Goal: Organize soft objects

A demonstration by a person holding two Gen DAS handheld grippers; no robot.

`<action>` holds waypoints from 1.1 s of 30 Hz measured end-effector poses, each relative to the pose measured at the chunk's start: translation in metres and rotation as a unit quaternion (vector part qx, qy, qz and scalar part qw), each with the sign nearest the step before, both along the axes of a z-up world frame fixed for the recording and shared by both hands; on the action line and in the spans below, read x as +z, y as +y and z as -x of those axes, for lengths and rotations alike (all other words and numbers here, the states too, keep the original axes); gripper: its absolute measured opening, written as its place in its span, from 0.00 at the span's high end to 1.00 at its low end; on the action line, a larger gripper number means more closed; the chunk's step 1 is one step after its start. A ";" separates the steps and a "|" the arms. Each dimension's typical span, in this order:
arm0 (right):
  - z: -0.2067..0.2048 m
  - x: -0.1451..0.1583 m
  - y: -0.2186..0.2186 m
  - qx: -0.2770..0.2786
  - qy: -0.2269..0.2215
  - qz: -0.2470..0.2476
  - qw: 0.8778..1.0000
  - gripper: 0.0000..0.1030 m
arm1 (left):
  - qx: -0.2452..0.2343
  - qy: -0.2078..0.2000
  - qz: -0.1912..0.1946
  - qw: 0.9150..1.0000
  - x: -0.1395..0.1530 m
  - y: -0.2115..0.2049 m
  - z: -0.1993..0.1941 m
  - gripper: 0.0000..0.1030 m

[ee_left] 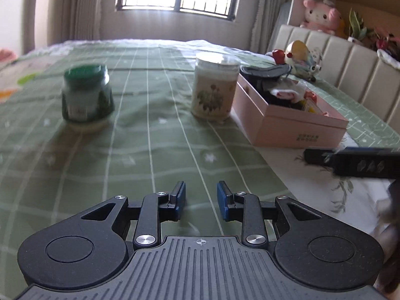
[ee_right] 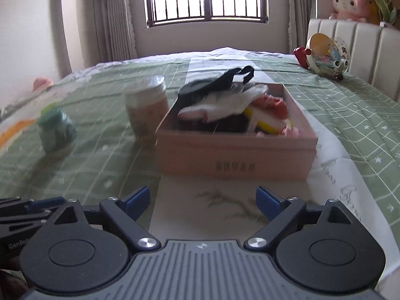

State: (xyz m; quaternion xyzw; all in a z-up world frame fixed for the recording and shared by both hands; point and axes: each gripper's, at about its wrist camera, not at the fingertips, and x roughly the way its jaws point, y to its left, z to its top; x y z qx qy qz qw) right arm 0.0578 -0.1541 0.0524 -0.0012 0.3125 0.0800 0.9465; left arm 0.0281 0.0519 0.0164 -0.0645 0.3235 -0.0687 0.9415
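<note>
A pink cardboard box [ee_right: 235,157] stands on the bed, filled with soft items: a black cloth piece [ee_right: 212,85], a white one [ee_right: 225,106], red and yellow ones. It also shows in the left wrist view [ee_left: 295,127] at the right. My left gripper [ee_left: 201,200] is open and empty, low over the green checked bedspread. My right gripper [ee_right: 202,200] is open wide and empty, just in front of the box over a white cloth [ee_right: 200,215]. The right gripper's body shows in the left wrist view [ee_left: 355,162].
A green-lidded jar [ee_left: 86,95] and a floral jar with a clear lid [ee_left: 215,87] stand left of the box. A round toy [ee_right: 325,55] lies by the padded headboard [ee_right: 362,47]. A pink plush [ee_right: 348,2] sits on the shelf above.
</note>
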 end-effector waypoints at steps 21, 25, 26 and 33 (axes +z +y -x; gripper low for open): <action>0.016 -0.041 -0.001 -0.029 0.014 0.025 0.999 0.00 | -0.025 -0.030 -0.027 0.999 -0.016 -0.037 0.007 0.70; 0.016 -0.041 -0.002 -0.029 0.012 0.025 0.999 0.00 | -0.025 -0.030 -0.035 0.999 -0.015 -0.039 0.007 0.70; 0.016 -0.041 -0.003 -0.029 0.012 0.024 0.999 0.00 | -0.025 -0.029 -0.034 0.999 -0.015 -0.039 0.007 0.70; 0.018 -0.042 -0.004 -0.030 0.009 0.022 0.999 0.00 | -0.026 -0.030 -0.047 0.998 -0.015 -0.041 0.008 0.70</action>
